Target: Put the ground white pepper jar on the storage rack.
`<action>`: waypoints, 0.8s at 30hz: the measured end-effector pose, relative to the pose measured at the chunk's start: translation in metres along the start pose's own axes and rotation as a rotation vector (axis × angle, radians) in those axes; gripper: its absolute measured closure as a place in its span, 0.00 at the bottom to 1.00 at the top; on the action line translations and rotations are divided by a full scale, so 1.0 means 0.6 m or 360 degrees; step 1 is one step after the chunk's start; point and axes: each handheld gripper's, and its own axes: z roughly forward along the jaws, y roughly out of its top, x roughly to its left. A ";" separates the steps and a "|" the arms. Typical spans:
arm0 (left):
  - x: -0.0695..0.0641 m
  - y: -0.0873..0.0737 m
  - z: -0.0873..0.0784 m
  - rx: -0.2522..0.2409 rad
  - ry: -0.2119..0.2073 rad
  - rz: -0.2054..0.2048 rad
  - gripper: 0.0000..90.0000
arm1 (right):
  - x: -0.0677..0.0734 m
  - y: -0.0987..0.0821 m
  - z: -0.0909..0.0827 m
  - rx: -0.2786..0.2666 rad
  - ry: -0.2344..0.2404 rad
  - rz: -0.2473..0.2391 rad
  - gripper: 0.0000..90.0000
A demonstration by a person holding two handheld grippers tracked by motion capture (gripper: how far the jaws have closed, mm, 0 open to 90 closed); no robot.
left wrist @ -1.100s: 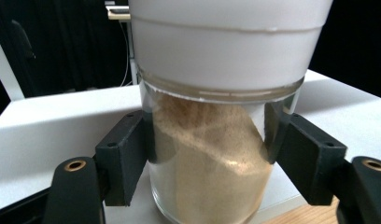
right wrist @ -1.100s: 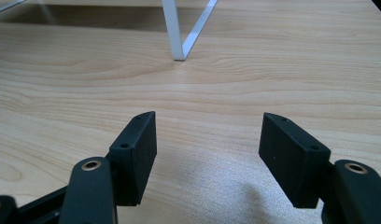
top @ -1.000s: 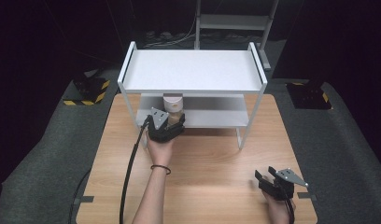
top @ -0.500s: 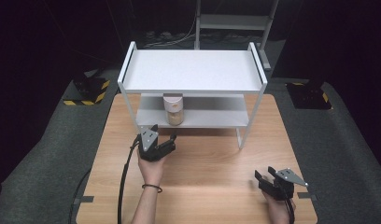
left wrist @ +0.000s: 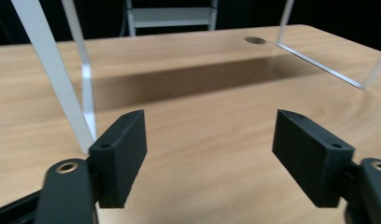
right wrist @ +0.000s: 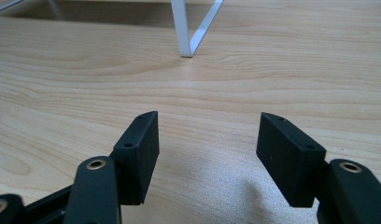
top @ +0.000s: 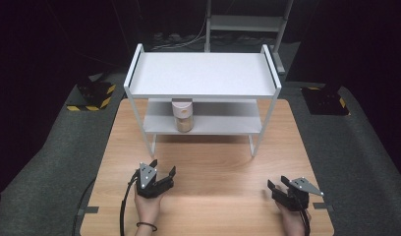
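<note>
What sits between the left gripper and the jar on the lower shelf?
Nothing: in the high view, bare wooden table separates the left gripper from the jar on the lower shelf.

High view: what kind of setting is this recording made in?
Probably a lab or studio data-collection rig, not a home: a bare wooden table ringed by dark padding, a white test shelf holding one jar, and black-and-yellow hazard-striped blocks beside it.

Bare table ahead; white shelf legs and jar beyond
</note>
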 end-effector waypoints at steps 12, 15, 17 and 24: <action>-0.008 -0.058 -0.015 -0.0030 0.0003 -0.0017 0.35 | 0.003 0.001 0.001 0.0005 -0.0014 -0.0009 0.42; -0.006 -0.064 -0.018 -0.0054 -0.0004 -0.0024 0.34 | 0.003 0.000 0.001 0.0004 -0.0013 -0.0008 0.42; -0.009 -0.065 -0.019 -0.0047 -0.0006 -0.0004 0.33 | 0.003 0.000 0.000 0.0003 -0.0013 -0.0005 0.42; -0.030 -0.060 -0.015 -0.0008 0.0028 0.0116 0.34 | 0.004 0.001 0.001 0.0011 -0.0014 -0.0003 0.42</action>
